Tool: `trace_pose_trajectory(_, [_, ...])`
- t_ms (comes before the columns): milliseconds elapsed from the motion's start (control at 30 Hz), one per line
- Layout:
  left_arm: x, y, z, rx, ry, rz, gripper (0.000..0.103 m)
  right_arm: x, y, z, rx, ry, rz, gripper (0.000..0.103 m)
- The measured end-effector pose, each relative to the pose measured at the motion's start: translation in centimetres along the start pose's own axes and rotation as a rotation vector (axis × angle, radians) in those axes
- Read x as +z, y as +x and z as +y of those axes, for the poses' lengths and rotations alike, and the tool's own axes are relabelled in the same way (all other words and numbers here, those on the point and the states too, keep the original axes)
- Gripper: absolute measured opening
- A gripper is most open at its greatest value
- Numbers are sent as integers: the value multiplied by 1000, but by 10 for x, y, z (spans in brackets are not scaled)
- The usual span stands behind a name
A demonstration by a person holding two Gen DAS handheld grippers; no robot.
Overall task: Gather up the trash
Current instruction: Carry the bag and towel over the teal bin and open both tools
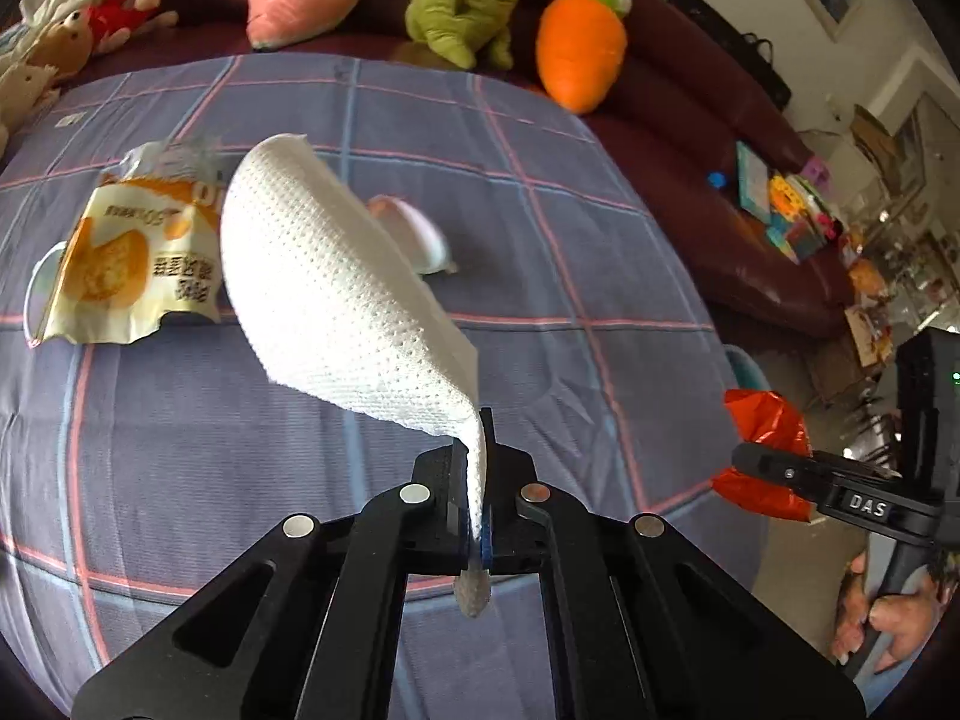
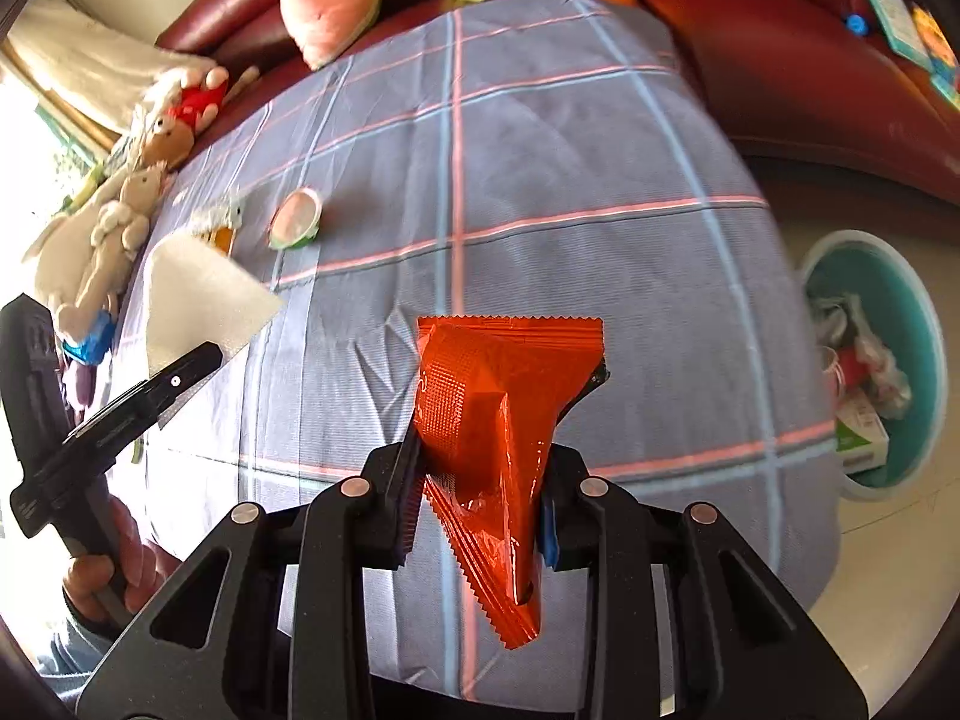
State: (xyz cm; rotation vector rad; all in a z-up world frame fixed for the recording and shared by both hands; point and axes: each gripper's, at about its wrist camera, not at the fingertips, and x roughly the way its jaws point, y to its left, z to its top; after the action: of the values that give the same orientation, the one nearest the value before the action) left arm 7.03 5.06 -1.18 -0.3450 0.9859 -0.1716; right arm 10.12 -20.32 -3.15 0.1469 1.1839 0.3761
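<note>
My left gripper (image 1: 478,480) is shut on a corner of a white paper towel (image 1: 336,282), which hangs lifted above the blue checked tablecloth (image 1: 180,450). My right gripper (image 2: 483,474) is shut on a red foil wrapper (image 2: 498,420), also held off the cloth. The red wrapper (image 1: 762,450) and the right gripper show at the right of the left wrist view. The towel (image 2: 198,300) shows at the left of the right wrist view. An orange and white snack bag (image 1: 126,264) and a small white cup (image 1: 414,234) lie on the cloth.
A teal bin (image 2: 924,324) with trash inside stands on the floor right of the table. Plush toys (image 1: 468,0) and a dark red sofa (image 1: 720,192) line the far side. Books lie on the sofa (image 1: 786,210). A person's hand (image 2: 102,570) grips the left handle.
</note>
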Motion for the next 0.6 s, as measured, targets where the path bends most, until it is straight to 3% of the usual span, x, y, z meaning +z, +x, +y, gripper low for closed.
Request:
trace_pose_trajectory(133, [0,-4,-22,-78,56,18,2,-5,-11,-13,0,23,-21,29])
trace_pose_trajectory(400, [2,6,-70,-97,166,48,2,-7,-32,-50,-10,90,-74,29])
trace_pose_trajectory(600, [8,25,-126,-126,270,73,2,-6,-58,-96,-31,172,-139,29])
